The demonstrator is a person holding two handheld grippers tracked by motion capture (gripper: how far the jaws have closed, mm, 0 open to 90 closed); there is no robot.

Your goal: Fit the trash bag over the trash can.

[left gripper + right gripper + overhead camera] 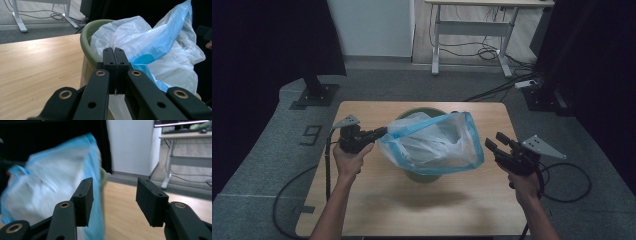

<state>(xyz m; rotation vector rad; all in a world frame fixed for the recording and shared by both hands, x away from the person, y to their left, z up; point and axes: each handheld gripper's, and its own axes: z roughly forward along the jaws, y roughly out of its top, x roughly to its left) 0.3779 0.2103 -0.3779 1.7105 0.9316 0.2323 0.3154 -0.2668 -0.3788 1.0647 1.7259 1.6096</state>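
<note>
A clear plastic bag with a blue rim (pixel 432 142) sits in a green bin (pixel 422 175) at the middle of the wooden table (pixel 362 195). My left gripper (pixel 384 131) is shut on the bag's left edge, and in the left gripper view its jaws (pixel 114 58) pinch the blue-edged plastic (pixel 150 42) beside the bin's green rim (pixel 86 37). My right gripper (pixel 493 142) stands open just right of the bag, apart from it. In the right gripper view the bag (pixel 50 182) is blurred, left of the open gripper (pixel 115 200).
The bin takes the table's middle; bare wood lies in front of it and to both sides. Cables (pixel 562 180) trail off the table to the carpet. A desk frame (pixel 472 35) and black stands (pixel 317 90) are behind the table.
</note>
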